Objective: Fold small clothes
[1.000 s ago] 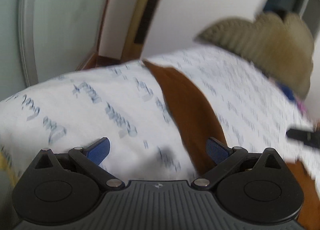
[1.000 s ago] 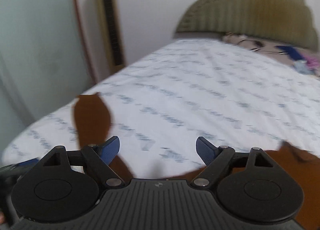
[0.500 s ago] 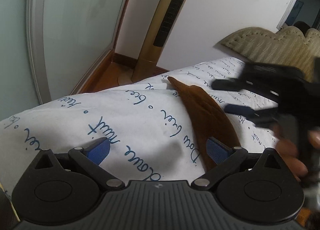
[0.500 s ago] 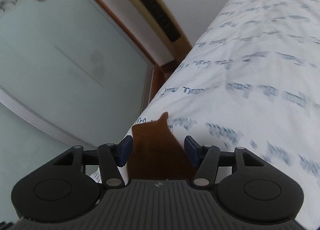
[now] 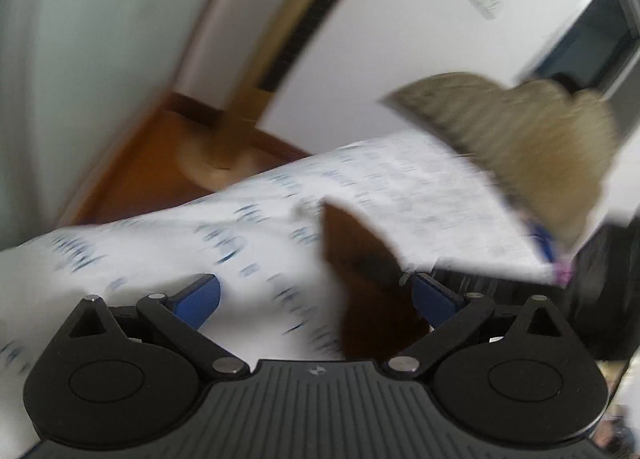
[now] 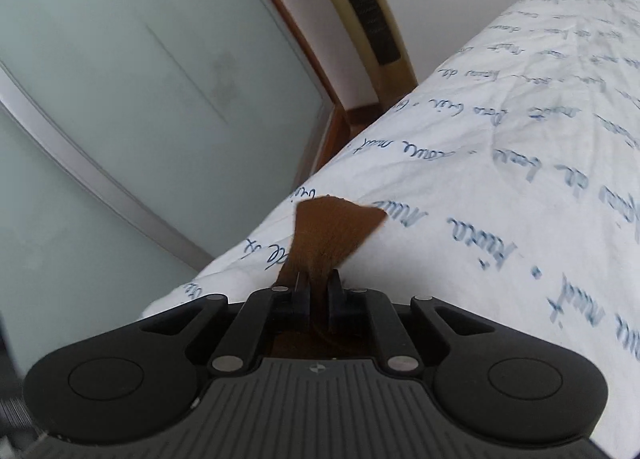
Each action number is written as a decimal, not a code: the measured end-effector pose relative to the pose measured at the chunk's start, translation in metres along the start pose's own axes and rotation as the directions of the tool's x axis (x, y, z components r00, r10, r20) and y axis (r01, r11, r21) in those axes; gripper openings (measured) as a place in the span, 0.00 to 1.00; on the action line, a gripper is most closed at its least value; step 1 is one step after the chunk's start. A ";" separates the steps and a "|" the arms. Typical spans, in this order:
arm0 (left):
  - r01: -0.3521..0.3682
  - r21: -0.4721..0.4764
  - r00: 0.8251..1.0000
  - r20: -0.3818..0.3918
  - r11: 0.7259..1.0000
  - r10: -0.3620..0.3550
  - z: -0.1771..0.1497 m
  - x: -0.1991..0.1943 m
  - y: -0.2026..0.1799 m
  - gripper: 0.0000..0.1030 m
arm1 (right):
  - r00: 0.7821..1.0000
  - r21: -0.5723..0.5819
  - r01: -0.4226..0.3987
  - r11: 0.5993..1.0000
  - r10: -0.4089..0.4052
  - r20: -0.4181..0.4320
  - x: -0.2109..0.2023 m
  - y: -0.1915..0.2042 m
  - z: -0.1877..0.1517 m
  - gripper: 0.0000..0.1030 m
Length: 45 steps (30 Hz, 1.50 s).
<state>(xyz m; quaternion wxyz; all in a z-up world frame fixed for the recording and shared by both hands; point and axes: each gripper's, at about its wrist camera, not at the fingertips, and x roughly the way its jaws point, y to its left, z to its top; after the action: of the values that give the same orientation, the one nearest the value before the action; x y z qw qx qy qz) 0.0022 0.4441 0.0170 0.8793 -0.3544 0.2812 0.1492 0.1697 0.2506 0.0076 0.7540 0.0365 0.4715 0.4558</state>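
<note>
White bedsheet printed with blue handwriting (image 6: 500, 195) covers the bed. On it near the edge lies a brown fabric garment (image 6: 336, 231); the right claw (image 6: 316, 287) pinches its bunched end. The left claw (image 5: 316, 299) stands wide, gripping nothing, the brown garment (image 5: 360, 259) between its fingers.

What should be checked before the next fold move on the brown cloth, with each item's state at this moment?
1. Right gripper clamped on the brown cloth: ok, jaws shut on its bunched end.
2. Left gripper free to take a second hold: ok, jaws open.
3. Cloth between the left jaws: not ok, it lies against the right-hand jaw only.
4. Cloth lying flat on the printed bedsheet: cannot tell, most of it hidden.
5. Left wrist view sharp enough to aim: not ok, motion blur.
</note>
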 end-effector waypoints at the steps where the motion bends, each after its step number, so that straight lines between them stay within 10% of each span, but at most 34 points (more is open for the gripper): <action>1: -0.005 0.034 1.000 -0.001 0.999 0.006 0.005 0.002 -0.004 0.99 | 1.000 0.015 -0.014 1.000 0.014 0.021 -0.006 -0.004 -0.002 0.12; 4: 0.084 0.198 0.996 -0.030 0.977 -0.080 0.013 0.016 -0.017 0.99 | 0.994 0.054 -0.068 0.996 0.063 0.089 -0.033 -0.013 -0.007 0.12; 8: 0.224 0.171 0.973 -0.101 0.959 -0.210 0.002 0.032 -0.010 0.99 | 0.982 0.066 -0.132 0.989 0.121 0.145 -0.071 -0.017 -0.006 0.12; 16: 0.213 0.365 0.975 -0.018 0.906 -0.222 -0.028 0.026 -0.040 0.98 | 0.975 0.097 -0.175 0.980 0.158 0.159 -0.102 -0.027 -0.001 0.12; 26: 0.215 0.477 0.976 -0.063 0.852 -0.210 -0.051 0.038 -0.079 0.64 | 0.967 0.059 -0.167 0.984 0.152 0.204 -0.139 -0.021 -0.024 0.12; 28: 0.207 0.491 0.977 -0.054 0.846 -0.208 -0.056 0.033 -0.085 0.36 | 0.963 0.059 -0.164 0.985 0.147 0.225 -0.150 -0.021 -0.030 0.12; 30: 0.201 0.498 0.979 -0.065 0.844 -0.195 -0.061 0.029 -0.093 0.28 | 0.960 0.055 -0.146 0.988 0.128 0.248 -0.161 -0.020 -0.036 0.12; 36: 0.152 0.585 0.985 -0.024 0.797 -0.170 -0.086 0.010 -0.123 0.28 | 0.937 0.063 -0.110 0.992 0.082 0.339 -0.193 -0.018 -0.058 0.12; 45: 0.293 0.673 0.949 -0.116 0.679 -0.294 -0.114 -0.013 -0.186 0.28 | 0.881 0.143 -0.042 0.989 -0.031 0.473 -0.264 -0.043 -0.102 0.12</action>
<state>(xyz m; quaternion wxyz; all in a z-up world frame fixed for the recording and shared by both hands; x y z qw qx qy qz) 0.0333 0.2321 0.0575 0.9598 -0.0470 0.2550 -0.1071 0.0849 -0.0033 0.1096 0.8401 0.2044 0.3056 0.3988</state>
